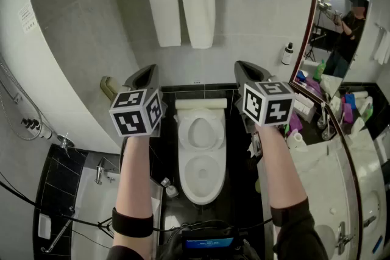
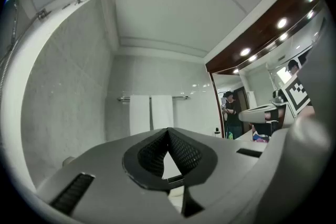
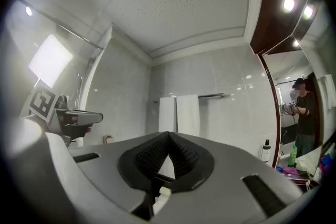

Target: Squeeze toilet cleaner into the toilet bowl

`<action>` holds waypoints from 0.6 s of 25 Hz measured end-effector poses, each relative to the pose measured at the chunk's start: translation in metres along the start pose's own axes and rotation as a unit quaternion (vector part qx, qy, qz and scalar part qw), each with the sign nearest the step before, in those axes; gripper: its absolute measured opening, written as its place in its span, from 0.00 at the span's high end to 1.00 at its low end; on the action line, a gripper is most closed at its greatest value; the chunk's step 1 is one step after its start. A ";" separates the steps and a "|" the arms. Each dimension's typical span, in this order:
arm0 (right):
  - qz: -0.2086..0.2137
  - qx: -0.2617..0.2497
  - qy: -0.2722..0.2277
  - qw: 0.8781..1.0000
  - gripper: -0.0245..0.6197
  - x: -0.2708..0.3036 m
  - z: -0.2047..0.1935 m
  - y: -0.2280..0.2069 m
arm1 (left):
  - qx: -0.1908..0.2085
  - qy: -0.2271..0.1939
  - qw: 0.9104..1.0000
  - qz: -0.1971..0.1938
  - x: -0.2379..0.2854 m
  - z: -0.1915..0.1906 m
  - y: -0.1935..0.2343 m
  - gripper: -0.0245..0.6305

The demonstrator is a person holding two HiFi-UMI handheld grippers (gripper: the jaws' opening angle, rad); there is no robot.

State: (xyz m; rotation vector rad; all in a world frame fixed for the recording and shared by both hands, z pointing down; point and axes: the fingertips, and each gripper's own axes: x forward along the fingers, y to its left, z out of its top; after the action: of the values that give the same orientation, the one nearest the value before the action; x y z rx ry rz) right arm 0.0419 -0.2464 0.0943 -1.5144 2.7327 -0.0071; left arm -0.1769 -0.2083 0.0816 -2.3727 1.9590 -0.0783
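Two grippers, left [image 1: 143,74] and right [image 1: 247,68], level, jaws together, empty. Toilet [image 1: 201,158] open, between them. Cleaner not identifiable; likely on right table [image 1: 317,186]. Find it first, jaws spread wide.

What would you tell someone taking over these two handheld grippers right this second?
Left gripper: shut, empty, held level.
Right gripper: the same.
Toilet bowl: lid up, straight ahead between them.
Toilet cleaner: not picked up, and I can't pick it out; toiletries crowd the vanity counter at right.
Done: nothing yet.
Left: find and grip the cleaner, squeeze it into the bowl.
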 end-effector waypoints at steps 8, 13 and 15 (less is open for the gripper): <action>0.010 -0.019 -0.003 1.000 0.95 -0.001 -0.071 -0.001 | 0.030 -0.060 0.998 0.009 -0.007 -0.060 0.003 0.96; 0.011 -0.027 -0.002 1.000 0.95 -0.004 -0.132 0.000 | 0.040 -0.068 0.997 0.004 -0.016 -0.110 0.005 0.96; 0.013 -0.024 -0.004 1.000 0.95 -0.005 -0.153 0.001 | 0.048 -0.064 0.997 0.002 -0.018 -0.130 0.005 0.96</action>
State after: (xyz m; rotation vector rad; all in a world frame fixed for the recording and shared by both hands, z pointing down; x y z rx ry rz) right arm 0.0415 -0.2421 0.2470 -1.4875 2.7647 0.0655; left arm -0.1958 -0.1936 0.2112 -2.2545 1.8601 -0.0203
